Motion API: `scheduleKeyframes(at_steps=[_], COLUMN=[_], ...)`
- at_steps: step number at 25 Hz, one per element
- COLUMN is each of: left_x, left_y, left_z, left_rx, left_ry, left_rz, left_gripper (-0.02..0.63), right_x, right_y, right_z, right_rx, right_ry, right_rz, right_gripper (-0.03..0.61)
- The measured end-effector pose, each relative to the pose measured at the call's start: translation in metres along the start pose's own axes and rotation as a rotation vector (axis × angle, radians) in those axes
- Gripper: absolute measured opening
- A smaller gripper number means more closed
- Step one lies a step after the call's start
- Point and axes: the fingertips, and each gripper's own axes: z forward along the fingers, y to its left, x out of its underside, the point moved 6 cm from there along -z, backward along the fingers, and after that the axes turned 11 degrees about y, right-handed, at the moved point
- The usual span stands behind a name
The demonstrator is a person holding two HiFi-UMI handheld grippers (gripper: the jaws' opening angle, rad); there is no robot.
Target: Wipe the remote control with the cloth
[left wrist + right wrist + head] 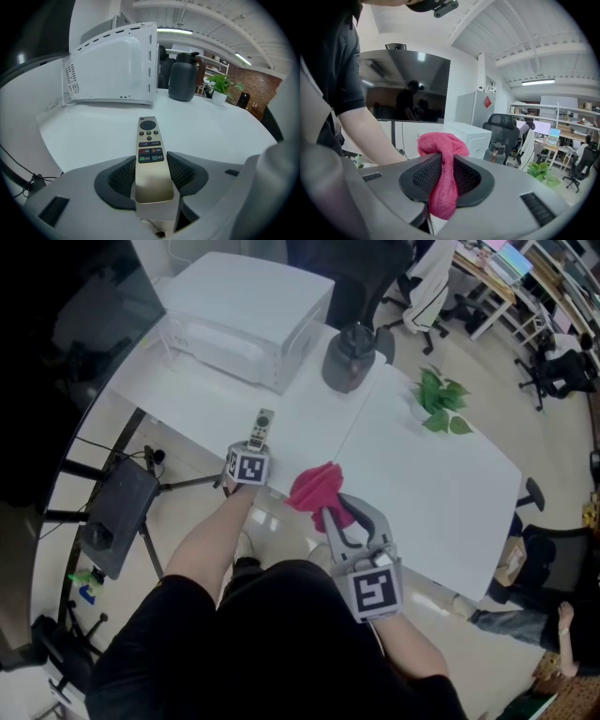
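**remote steadied, cloth ready**

the left hand-held gripper (pixel 151 168) clamps one remote control (pixel 149 150) by its lower end. its jaws stand fairly wide, and the buttons face up, likely so the face is open to wiping. the remote juts over the table (pixel 422 484) edge. the right hand-held gripper (pixel 443 168) is nearly closed on one pink cloth (pixel 440 150), bunched into a wad that pokes past the pads, at 4 o'clock from the remote and near it. farther back stand one white appliance (pixel 244 320), one dark jug (pixel 349 357) and one plant (pixel 439 401).
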Motion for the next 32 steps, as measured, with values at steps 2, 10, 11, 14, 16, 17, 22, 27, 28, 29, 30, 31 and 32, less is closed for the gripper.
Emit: scheduleKeyframes(at_steps=[2,10,11,14,16,17,22,27,28,29,30,31,32], left_x=[-0.001,-0.001,0.0,0.003,0.007,0.008,0.011,0.012,0.013,0.013,0.013,0.014,0.015], left_y=[0.0,0.003,0.002,0.005,0.008,0.011,0.014,0.007,0.004,0.001,-0.001,-0.003,-0.005], left_z=[0.0,-0.012,-0.014,-0.024,-0.032,-0.037,-0.075,-0.125,-0.136,-0.146,-0.156,-0.164,-0.172], left_rx=[-0.002,-0.011,-0.004,-0.006,-0.015,-0.023,0.007,0.051,0.062,0.071,0.079,0.084,0.09], left_ry=[0.0,-0.049,-0.059,-0.079,-0.094,-0.108,-0.213,-0.321,-0.339,-0.356,-0.373,-0.388,-0.402], left_rz=[0.005,0.027,0.031,0.043,0.039,0.034,0.015,0.012,0.016,0.021,0.026,0.03,0.032], left_gripper=[0.213,0.218,0.218,0.218,0.218,0.218,0.218,0.218,0.218,0.218,0.218,0.218,0.218], right_x=[-0.001,-0.002,-0.002,-0.003,-0.005,-0.005,0.0,0.013,0.017,0.022,0.027,0.032,0.037], right_y=[0.0,-0.003,-0.003,-0.005,-0.008,-0.01,-0.021,-0.04,-0.045,-0.051,-0.056,-0.062,-0.067], right_z=[0.0,0.001,0.002,0.002,0.001,0.001,0.004,0.013,0.016,0.02,0.024,0.028,0.032], right_rx=[0.0,0.007,0.007,0.011,0.018,0.023,0.053,0.093,0.104,0.115,0.128,0.142,0.156], right_ry=[0.003,-0.01,-0.013,-0.026,-0.031,-0.032,-0.026,0.005,0.018,0.032,0.05,0.068,0.087], right_rz=[0.0,0.021,0.023,0.026,0.03,0.031,0.05,0.078,0.088,0.097,0.107,0.119,0.133], right_gripper=[0.077,0.077,0.078,0.078,0.078,0.078,0.078,0.078,0.078,0.078,0.078,0.078,0.078])
